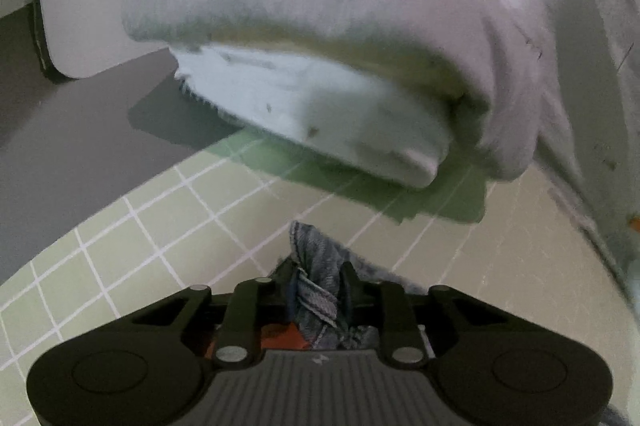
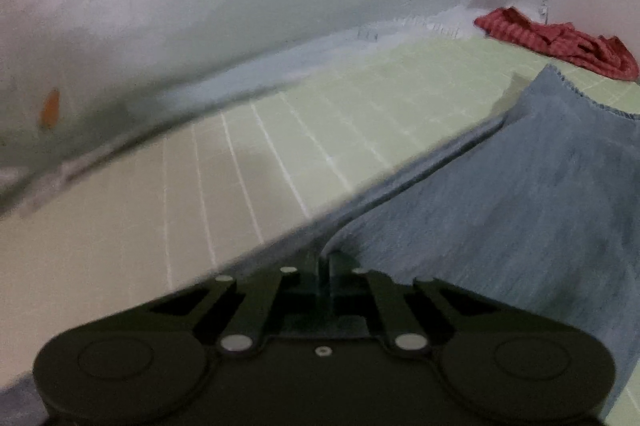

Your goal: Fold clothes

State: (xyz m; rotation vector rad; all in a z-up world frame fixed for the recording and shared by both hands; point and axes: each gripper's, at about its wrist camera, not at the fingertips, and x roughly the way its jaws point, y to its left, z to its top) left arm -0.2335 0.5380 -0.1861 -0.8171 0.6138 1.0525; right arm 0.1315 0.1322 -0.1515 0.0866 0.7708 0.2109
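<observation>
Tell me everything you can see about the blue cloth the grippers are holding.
The cloth is faded blue, denim-like fabric with a stitched, slightly frayed edge. The right gripper is shut on one edge, from which it spreads out over the green gridded mat. The left gripper is shut on a bunched, hemmed part. A red garment lies apart, beyond it.

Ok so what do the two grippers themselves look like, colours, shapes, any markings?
Both are matte black with two round discs at the bottom corners and angled linkage bars joined by silver pivot pins. The left gripper has a grey ribbed plate with a small pale logo, and orange shows behind its linkage. The right gripper has a smooth black plate with one small screw. No cables or sleeves show.
</observation>
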